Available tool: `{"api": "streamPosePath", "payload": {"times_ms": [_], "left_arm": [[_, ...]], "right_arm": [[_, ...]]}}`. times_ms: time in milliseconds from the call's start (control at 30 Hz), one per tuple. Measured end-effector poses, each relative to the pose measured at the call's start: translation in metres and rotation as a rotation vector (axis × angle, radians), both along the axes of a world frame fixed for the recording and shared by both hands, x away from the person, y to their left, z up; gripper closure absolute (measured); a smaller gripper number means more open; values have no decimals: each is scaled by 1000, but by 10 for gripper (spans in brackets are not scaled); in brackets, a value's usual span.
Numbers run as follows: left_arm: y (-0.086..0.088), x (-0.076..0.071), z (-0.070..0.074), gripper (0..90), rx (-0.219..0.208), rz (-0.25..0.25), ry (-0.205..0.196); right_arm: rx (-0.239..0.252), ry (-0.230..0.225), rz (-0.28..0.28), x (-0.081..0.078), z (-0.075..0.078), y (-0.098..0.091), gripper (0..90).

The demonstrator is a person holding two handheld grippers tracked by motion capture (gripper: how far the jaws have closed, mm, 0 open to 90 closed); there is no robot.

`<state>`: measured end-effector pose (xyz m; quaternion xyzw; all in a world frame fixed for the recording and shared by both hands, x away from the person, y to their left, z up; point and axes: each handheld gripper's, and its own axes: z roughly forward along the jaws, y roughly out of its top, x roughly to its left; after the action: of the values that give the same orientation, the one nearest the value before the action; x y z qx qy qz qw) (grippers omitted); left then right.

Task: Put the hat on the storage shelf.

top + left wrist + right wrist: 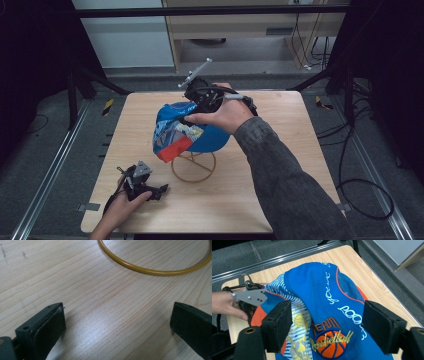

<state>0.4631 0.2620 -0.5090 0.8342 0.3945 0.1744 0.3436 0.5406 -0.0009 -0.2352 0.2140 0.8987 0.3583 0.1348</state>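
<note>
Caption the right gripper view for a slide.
Open right gripper poised over a blue basketball cap on the wooden table.

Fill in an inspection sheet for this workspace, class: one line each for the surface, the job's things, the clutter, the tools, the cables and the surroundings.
Surface: light wooden table, bare around the items.
Job's things: blue cap with a basketball patch, sitting on a yellow wire stand.
Clutter: nothing seen.
Tools: left tool open, low over the table near the stand's ring; right tool open, jaws either side of the cap's crown, whether touching it cannot be told.
Cables: black cable looped on the floor at right; more cables hang by the far cabinet.
Surroundings: grey floor, dark frame legs, metal rails beside the table, pale cabinet behind.
</note>
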Motion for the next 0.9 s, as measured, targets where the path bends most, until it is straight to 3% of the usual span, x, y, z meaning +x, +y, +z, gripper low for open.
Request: {"api": "streamPosePath", "payload": {"times_ms": [900], "left_arm": [[0, 0, 0, 0, 0, 0, 0]], "right_arm": [[21, 9, -31, -14, -3, -29, 154]]}}
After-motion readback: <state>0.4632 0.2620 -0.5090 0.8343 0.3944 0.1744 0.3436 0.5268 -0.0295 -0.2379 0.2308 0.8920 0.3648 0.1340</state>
